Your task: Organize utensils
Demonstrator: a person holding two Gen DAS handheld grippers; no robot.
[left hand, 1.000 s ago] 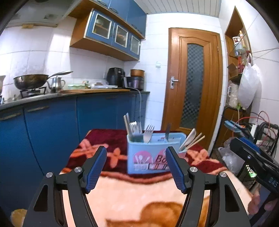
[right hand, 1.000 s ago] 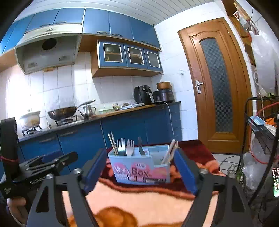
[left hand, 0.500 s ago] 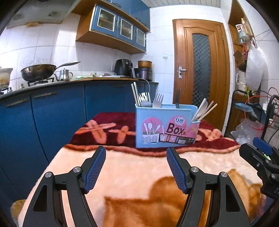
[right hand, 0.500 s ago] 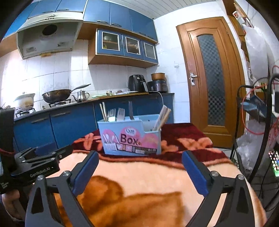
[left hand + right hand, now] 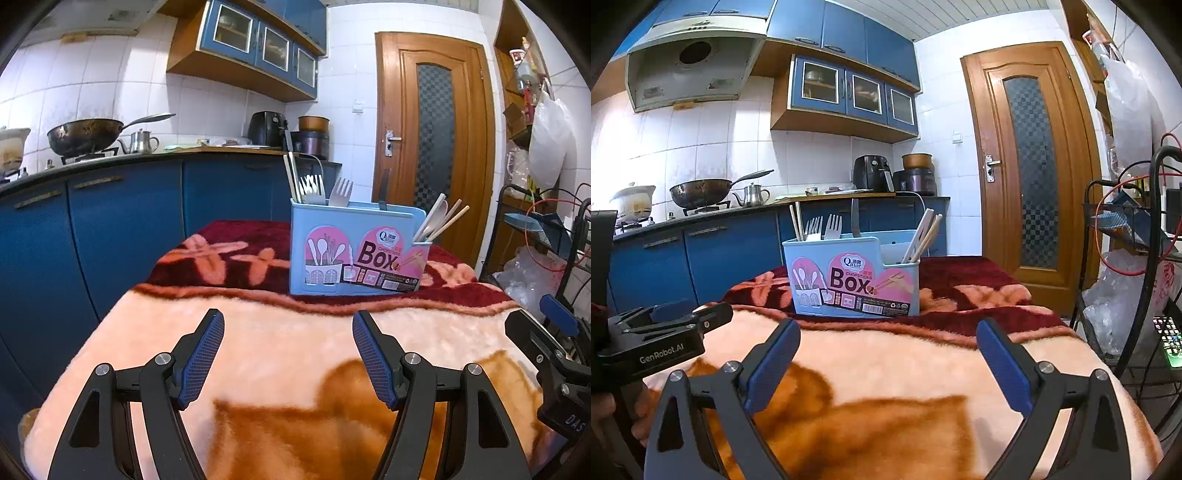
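Observation:
A light blue utensil box (image 5: pixel 354 254) with pink "Box" labels stands on the dark red far part of a blanket-covered table (image 5: pixel 280 343). It holds forks (image 5: pixel 341 192), chopsticks (image 5: pixel 443 221), a spoon and a dark-handled utensil. It also shows in the right wrist view (image 5: pixel 855 277). My left gripper (image 5: pixel 288 354) is open and empty, low over the blanket, well short of the box. My right gripper (image 5: pixel 888 362) is open and empty, also short of the box. The left gripper's body shows in the right wrist view (image 5: pixel 665 339).
Blue kitchen cabinets (image 5: pixel 110 229) with a wok (image 5: pixel 86 138) and kettle run along the left. A wooden door (image 5: pixel 436 140) stands behind the table. A wire rack with cables and bags (image 5: pixel 1137 280) stands at the right.
Both grippers have drawn back from the box and dropped lower over the blanket. The box now stands farther ahead of the fingers. Both stay open.

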